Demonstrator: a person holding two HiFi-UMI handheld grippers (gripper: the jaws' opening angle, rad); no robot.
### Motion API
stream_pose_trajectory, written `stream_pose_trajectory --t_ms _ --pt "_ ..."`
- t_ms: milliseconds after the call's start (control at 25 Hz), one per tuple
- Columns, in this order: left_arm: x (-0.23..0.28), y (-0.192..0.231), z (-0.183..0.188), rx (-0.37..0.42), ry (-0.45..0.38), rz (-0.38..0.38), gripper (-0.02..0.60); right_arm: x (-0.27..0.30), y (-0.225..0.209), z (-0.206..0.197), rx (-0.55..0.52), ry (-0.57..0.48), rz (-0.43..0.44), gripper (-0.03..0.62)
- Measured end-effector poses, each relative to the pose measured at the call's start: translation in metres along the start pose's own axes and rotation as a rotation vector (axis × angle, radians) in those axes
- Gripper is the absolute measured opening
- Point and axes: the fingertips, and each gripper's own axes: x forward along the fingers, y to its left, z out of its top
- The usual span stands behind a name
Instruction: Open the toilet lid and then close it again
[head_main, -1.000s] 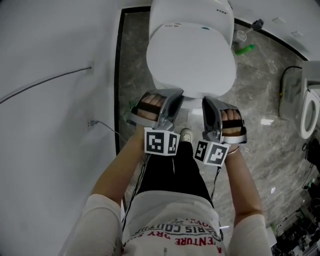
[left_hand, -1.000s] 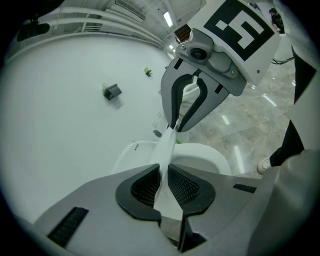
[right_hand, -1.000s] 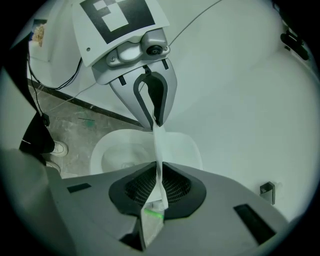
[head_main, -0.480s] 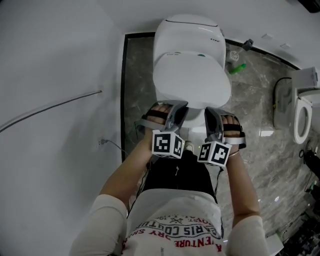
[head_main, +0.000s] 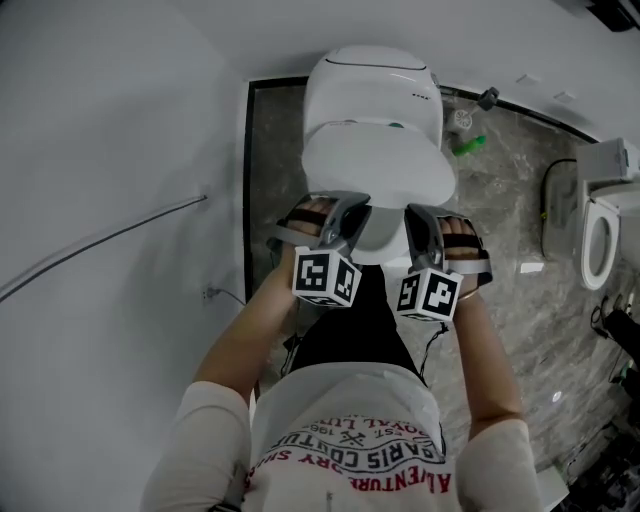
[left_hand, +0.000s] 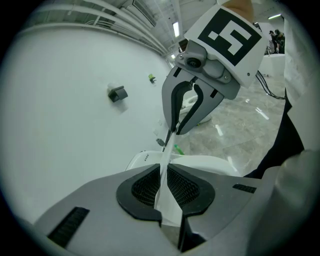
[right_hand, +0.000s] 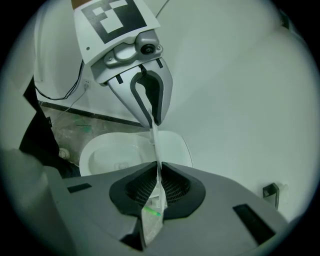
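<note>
The white toilet lid (head_main: 375, 170) is tilted partway up from the bowl. My left gripper (head_main: 352, 212) and right gripper (head_main: 412, 216) hold its front edge side by side. In the left gripper view the thin lid edge (left_hand: 168, 150) runs between the pads of my left gripper (left_hand: 162, 189), whose jaws have just been closing on it; the right gripper (left_hand: 186, 112) faces it. In the right gripper view my right gripper (right_hand: 159, 189) is shut on the same lid edge (right_hand: 154, 145), with the seat and bowl (right_hand: 107, 152) exposed below.
A white wall with a cable (head_main: 100, 240) stands close on the left. On the marble floor (head_main: 500, 200) lie a green object (head_main: 468, 146) and, at the far right, a second toilet (head_main: 598, 238). The person's legs stand right before the bowl.
Both grippers have risen together with the lid's front edge, and the lid now tilts up more steeply from the bowl. The head view has shifted slightly.
</note>
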Motion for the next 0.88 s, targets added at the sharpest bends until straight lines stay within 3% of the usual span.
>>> stream_pose_trajectory --t_ms 240,880 --pt "0.008 0.028 0.009 -0.031 0.002 -0.014 0.051 0.013 -0.029 -0.003 -0.023 0.017 0.059 0.032" --pt "0.038 0.125 0.02 -0.069 0.047 0.009 0.049 0.042 -0.126 0.001 0.008 -0.076 0.118 0.028"
